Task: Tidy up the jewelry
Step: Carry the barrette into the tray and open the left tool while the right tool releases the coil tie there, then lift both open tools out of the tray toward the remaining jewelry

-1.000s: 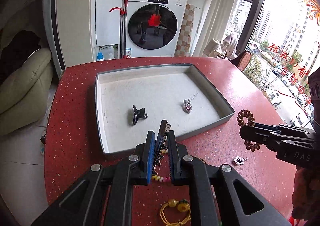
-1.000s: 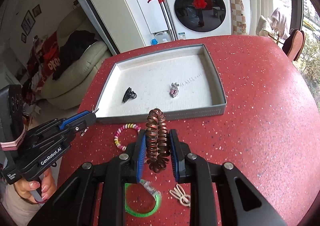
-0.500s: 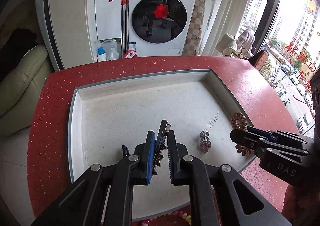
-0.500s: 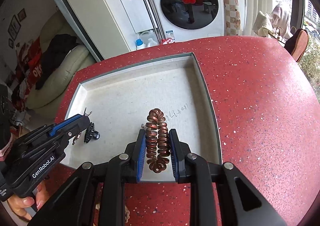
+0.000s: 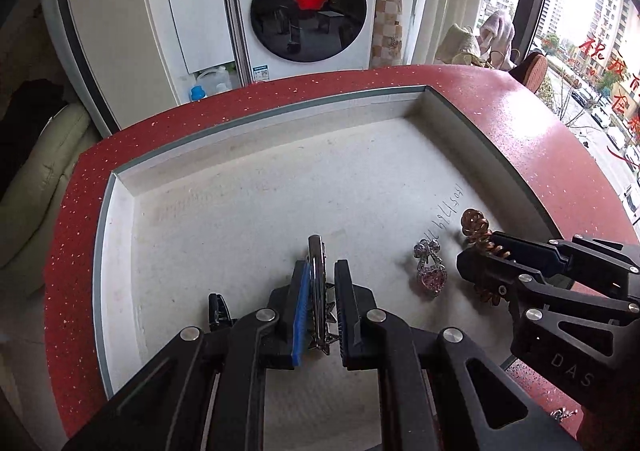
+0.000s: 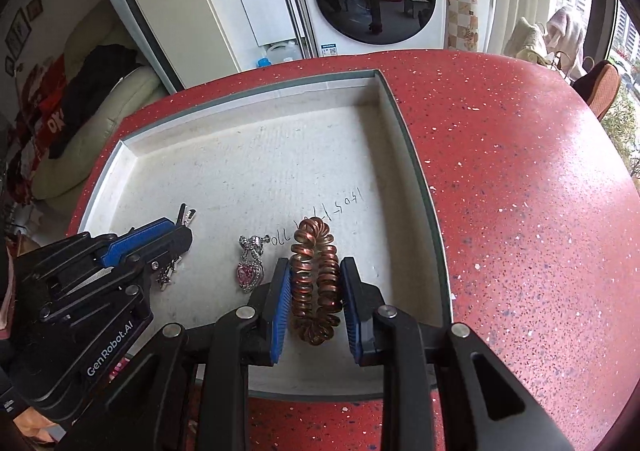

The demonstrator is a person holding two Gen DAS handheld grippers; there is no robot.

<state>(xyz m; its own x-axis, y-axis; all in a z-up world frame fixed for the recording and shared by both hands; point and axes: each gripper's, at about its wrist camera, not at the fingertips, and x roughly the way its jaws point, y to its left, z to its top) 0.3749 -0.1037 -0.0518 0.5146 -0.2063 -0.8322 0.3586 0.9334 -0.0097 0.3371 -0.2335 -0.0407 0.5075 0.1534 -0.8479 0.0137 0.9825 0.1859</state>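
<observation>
Jewelry sits in and over the shallow white felt-lined tray (image 6: 416,171) on the red speckled table (image 6: 540,211): the left gripper (image 5: 318,303), jaws narrow, pinches a slim silver metal hair clip (image 5: 316,255) just above the tray floor. The right gripper (image 6: 316,293) has its jaws easing open around a coppery spiral hair tie (image 6: 314,283), beside a pink heart-shaped crystal pendant (image 6: 250,271) lying in the tray. A second ago both grippers hung over the table short of the tray; now both are lower, inside it.
</observation>
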